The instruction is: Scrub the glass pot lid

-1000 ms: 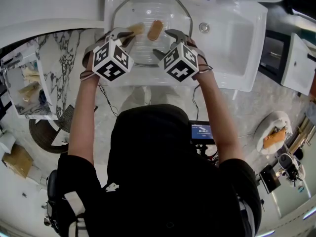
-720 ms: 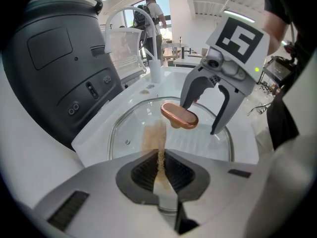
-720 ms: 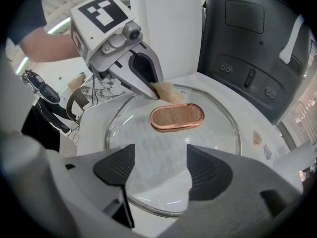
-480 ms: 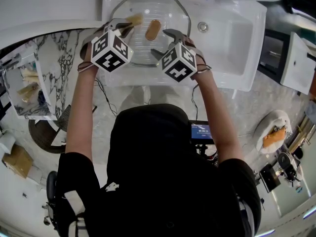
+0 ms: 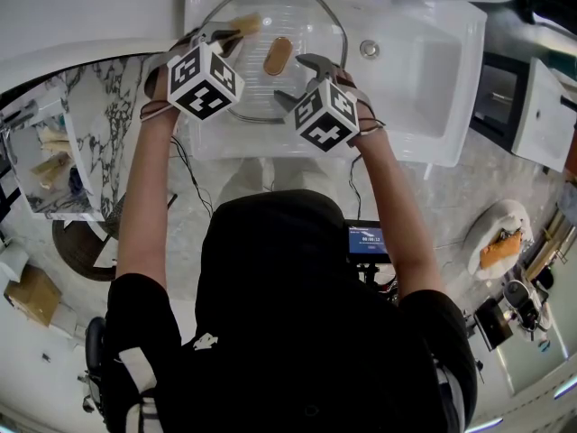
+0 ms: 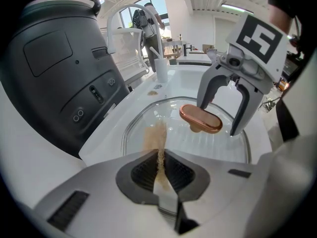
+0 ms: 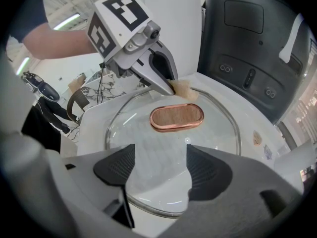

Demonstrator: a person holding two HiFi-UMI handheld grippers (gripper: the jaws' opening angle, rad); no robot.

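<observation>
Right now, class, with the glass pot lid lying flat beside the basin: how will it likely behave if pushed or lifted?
The glass lid looks rigid and should not flex. Lying flat on the smooth white sink top, it would probably slide rather than tip. Its glass seems slippery and breakable; the copper-coloured knob likely offers the surest hold.

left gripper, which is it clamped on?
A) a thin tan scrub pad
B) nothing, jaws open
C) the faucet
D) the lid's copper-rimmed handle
A: in the left gripper view, the left gripper has its jaws shut on a thin tan scrub pad that sticks out over the glass pot lid. The lid's handle sits free farther out, and the open jaws belong to the right gripper.
</observation>
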